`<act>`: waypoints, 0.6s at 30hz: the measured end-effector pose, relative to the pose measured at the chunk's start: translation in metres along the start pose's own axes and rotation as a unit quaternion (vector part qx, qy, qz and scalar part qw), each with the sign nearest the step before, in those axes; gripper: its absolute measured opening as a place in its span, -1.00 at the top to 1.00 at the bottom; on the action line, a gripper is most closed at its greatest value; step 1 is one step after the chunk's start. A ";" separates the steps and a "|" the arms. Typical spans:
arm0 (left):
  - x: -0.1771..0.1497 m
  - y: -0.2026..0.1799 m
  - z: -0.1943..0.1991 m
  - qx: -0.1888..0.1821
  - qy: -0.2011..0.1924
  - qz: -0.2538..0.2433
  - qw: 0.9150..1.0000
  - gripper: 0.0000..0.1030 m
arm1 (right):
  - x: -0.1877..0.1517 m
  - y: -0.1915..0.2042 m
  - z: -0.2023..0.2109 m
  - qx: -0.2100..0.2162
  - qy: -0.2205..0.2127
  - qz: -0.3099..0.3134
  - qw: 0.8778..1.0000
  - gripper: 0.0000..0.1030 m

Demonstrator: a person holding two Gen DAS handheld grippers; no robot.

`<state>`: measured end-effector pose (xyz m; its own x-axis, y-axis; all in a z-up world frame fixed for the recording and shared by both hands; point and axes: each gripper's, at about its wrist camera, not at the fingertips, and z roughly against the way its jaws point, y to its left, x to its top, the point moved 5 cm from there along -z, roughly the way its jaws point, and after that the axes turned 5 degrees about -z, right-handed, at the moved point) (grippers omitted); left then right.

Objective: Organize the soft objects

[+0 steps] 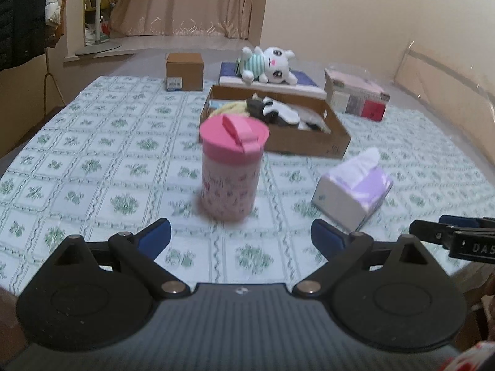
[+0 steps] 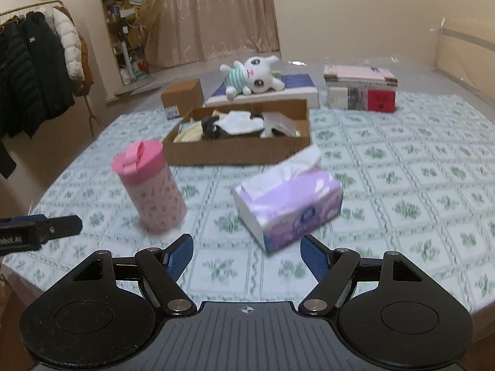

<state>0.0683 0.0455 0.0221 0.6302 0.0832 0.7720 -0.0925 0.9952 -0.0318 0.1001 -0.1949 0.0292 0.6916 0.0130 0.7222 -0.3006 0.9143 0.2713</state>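
Floral-cloth surface (image 1: 92, 160), curtained room behind. Both tongs, left (image 1: 239, 236) and right (image 2: 246, 249), hung released, empty. Tissue pack (image 2: 287, 204) lay just ahead; plush rabbit (image 2: 252, 75) far back; cloths in cardboard tray (image 2: 238, 151). Risk: clipping the pink lidded cup (image 1: 230, 167). Readable: "DAS".

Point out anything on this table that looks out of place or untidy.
The plush bunny lies toppled on its side on the flat blue-topped box, outside the cardboard tray, where the soft cloth items sit in a jumbled heap. The tissue pack lies skewed to the tablecloth's grid.
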 end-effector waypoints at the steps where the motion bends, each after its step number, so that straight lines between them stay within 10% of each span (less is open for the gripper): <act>1: -0.004 -0.002 -0.001 0.002 0.003 -0.003 1.000 -0.87 | -0.005 0.001 0.000 -0.001 0.003 0.004 1.000 -0.48; 18: -0.031 -0.015 -0.014 -0.005 0.020 -0.017 1.000 -0.87 | -0.030 0.009 -0.005 -0.013 0.001 0.022 1.000 -0.48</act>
<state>0.0609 0.0285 -0.0098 0.6638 0.0518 0.7461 -0.0637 0.9979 -0.0126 0.0796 -0.1855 0.0065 0.6791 0.0531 0.7321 -0.3129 0.9232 0.2232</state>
